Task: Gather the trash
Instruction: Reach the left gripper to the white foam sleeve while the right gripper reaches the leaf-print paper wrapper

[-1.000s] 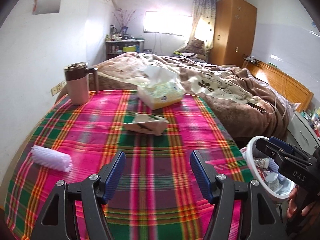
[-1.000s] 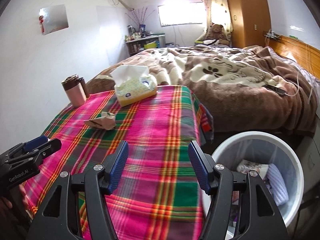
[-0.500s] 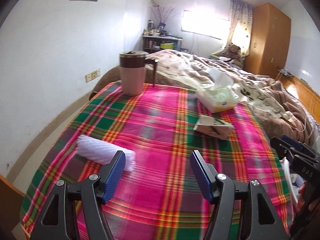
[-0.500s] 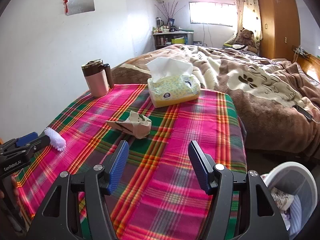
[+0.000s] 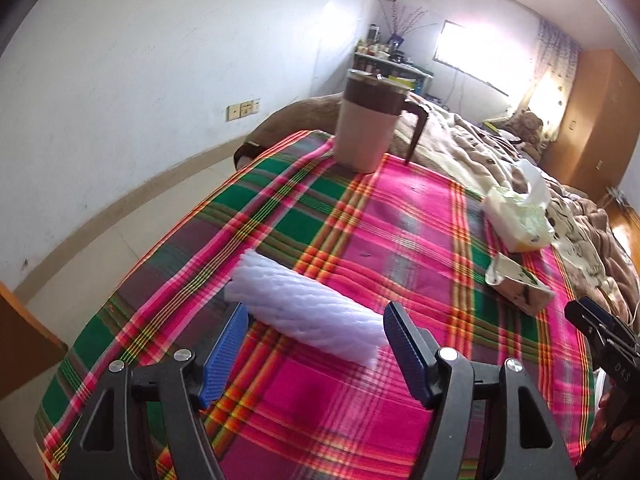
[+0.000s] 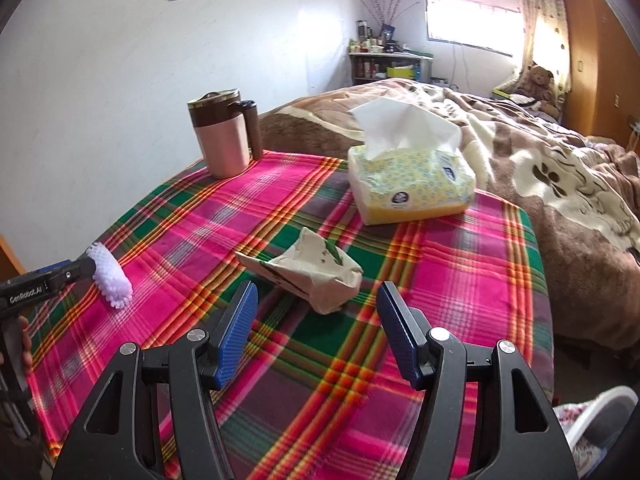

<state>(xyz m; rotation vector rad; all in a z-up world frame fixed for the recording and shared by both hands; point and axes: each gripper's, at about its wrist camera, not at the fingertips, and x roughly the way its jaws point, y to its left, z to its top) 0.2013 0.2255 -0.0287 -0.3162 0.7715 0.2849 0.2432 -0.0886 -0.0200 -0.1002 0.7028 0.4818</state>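
A white foam net sleeve (image 5: 304, 306) lies on the plaid tablecloth (image 5: 400, 232). My left gripper (image 5: 316, 346) is open, its blue fingers on either side of the sleeve's near end. The sleeve also shows in the right wrist view (image 6: 109, 282), beside the left gripper's tip. A crumpled beige paper wrapper (image 6: 310, 276) lies mid-table; it also shows in the left wrist view (image 5: 520, 288). My right gripper (image 6: 316, 336) is open and empty, just short of the wrapper. The white trash bin's rim (image 6: 596, 412) shows at the lower right, with trash inside.
A pink-and-brown lidded mug (image 6: 222, 140) stands at the table's far left corner. A yellow tissue pack (image 6: 408, 184) sits at the far side. A bed with a brown blanket (image 6: 560, 168) lies beyond the table. A white wall (image 5: 160, 80) runs along the left.
My left gripper has swung left and moved in, so the foam sleeve now sits between its open fingers. My right gripper has moved closer to the crumpled wrapper; the bin has slid to the view's edge.
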